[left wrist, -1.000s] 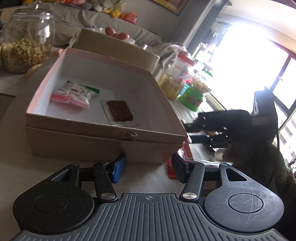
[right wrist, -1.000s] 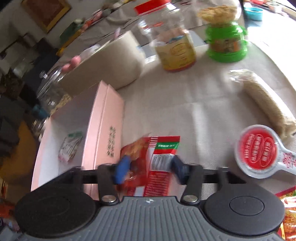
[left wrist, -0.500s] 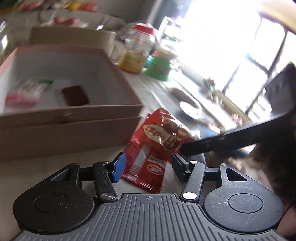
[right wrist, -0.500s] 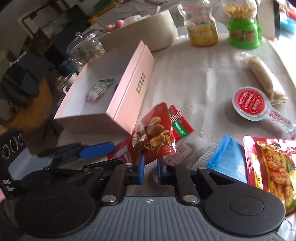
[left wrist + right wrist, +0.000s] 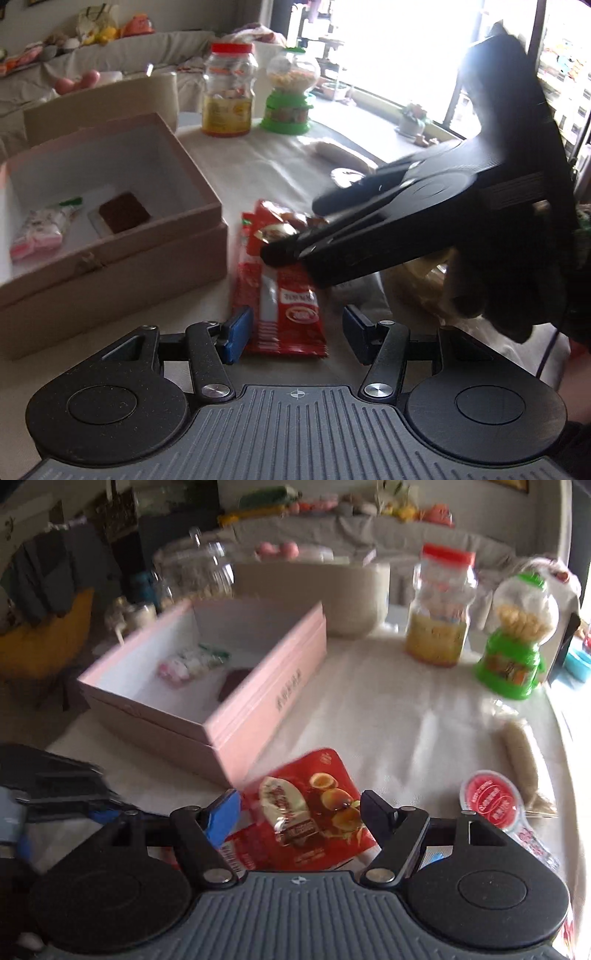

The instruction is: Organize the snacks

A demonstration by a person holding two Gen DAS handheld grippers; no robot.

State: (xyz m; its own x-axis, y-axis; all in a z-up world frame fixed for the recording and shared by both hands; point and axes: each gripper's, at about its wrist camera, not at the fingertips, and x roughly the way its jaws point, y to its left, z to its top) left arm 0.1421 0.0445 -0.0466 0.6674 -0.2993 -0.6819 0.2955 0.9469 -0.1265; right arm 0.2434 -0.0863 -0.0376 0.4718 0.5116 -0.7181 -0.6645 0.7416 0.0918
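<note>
The right claw (image 5: 300, 812) gapes wide around a red snack packet (image 5: 306, 812) without gripping it, the left claw (image 5: 297, 334), equally spread, has the flat red sachet (image 5: 284, 310) at twelve o'clock, and the pink box (image 5: 258, 701) sits on the worktop (image 5: 388, 709) at eleven o'clock.

My right gripper (image 5: 300, 810) is hovering with its jaws spread wide on either side of a red packet (image 5: 308, 814), which is lying on the bench (image 5: 388, 716) just beside the corner of the pink box (image 5: 266, 690). The box is sitting open, holding a pink-and-white pack (image 5: 186, 662) and a brown bar (image 5: 232, 681). A red-lidded cup (image 5: 489, 799) and a long roll (image 5: 522, 755) are lying to the right. I am seeing my left gripper (image 5: 74, 797) blurred at the left edge.
</note>
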